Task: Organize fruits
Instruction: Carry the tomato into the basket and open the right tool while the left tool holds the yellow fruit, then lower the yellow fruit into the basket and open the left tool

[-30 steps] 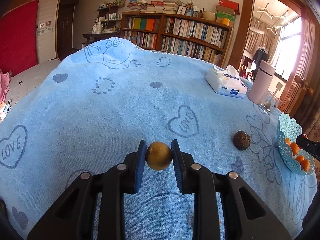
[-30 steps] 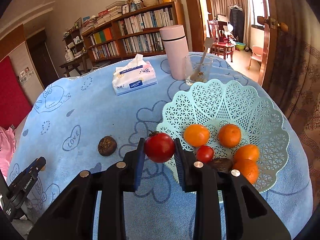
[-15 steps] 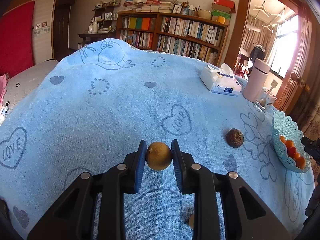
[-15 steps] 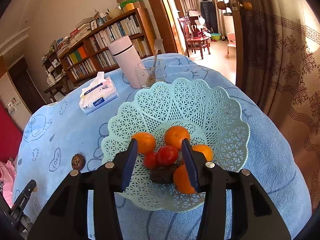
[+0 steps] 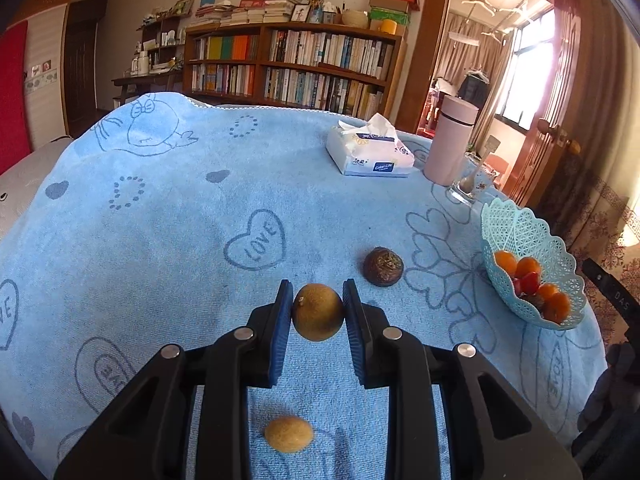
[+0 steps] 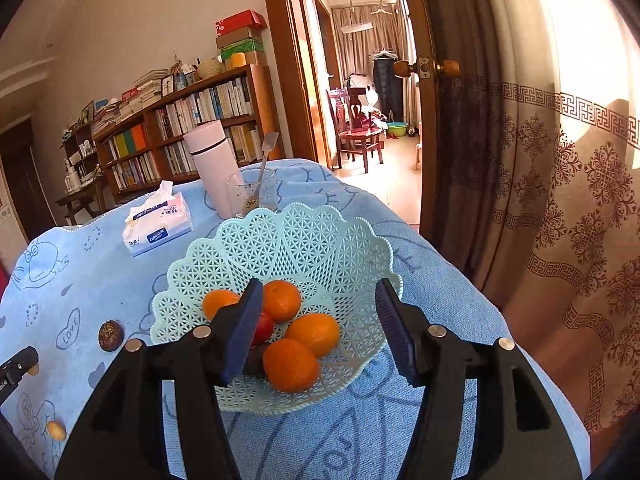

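My left gripper (image 5: 317,308) is shut on a round brown-yellow fruit (image 5: 318,312) and holds it above the blue towel. A second yellow-brown fruit (image 5: 289,434) lies on the towel below it, and a dark wrinkled fruit (image 5: 383,266) lies ahead to the right. My right gripper (image 6: 320,328) is open and empty over the pale green lattice basket (image 6: 320,240). The basket holds several oranges (image 6: 291,365), a red tomato (image 6: 262,327) and a dark fruit partly hidden by my left finger. The basket also shows in the left wrist view (image 5: 520,232).
A tissue pack (image 5: 370,152), a pink flask (image 5: 450,140) and a glass with a spoon (image 5: 472,186) stand at the towel's far side. The dark fruit (image 6: 111,335) and the small yellow fruit (image 6: 56,430) show left of the basket. A curtain (image 6: 560,240) hangs close on the right.
My right gripper carried the red tomato over the basket, opened wide and left it among the oranges. My left gripper rose with the brown fruit and turned right toward the basket.
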The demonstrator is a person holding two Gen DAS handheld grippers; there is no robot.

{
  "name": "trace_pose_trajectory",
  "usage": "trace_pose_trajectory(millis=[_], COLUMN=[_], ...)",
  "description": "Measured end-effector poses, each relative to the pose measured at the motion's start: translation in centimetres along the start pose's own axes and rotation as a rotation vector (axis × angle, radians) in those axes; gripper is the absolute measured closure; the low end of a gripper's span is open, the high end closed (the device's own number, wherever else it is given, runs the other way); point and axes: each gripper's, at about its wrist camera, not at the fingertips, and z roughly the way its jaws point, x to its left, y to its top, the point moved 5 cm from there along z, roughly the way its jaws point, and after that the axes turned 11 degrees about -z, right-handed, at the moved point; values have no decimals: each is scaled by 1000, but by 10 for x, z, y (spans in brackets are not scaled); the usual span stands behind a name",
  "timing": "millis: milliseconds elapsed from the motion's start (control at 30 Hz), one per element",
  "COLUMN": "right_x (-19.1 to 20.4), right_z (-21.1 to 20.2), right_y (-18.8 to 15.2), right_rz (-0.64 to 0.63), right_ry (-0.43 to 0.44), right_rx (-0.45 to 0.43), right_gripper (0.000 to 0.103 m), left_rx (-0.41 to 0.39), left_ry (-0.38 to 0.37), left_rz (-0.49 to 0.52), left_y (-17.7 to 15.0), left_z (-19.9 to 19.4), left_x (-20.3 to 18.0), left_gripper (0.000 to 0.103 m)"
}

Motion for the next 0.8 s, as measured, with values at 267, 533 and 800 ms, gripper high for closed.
trace_pose_trajectory(millis=[267,533,800], right_x=[-17,-16,-25], right_z=[0,-2,-4], right_y=[-11,-17,-18], right_rz=[43,52,88], right_ry=[-37,-83,-124], right_rx=[-28,-64,-79], right_gripper=[37,35,30], left_rx=[46,101,162], left_ry=[-96,-193,-269], left_rz=[67,132,175], left_y=[-2,-8,-21], left_z=[11,33,54], left_x=[-61,-119,-166], left_gripper=[77,77,77])
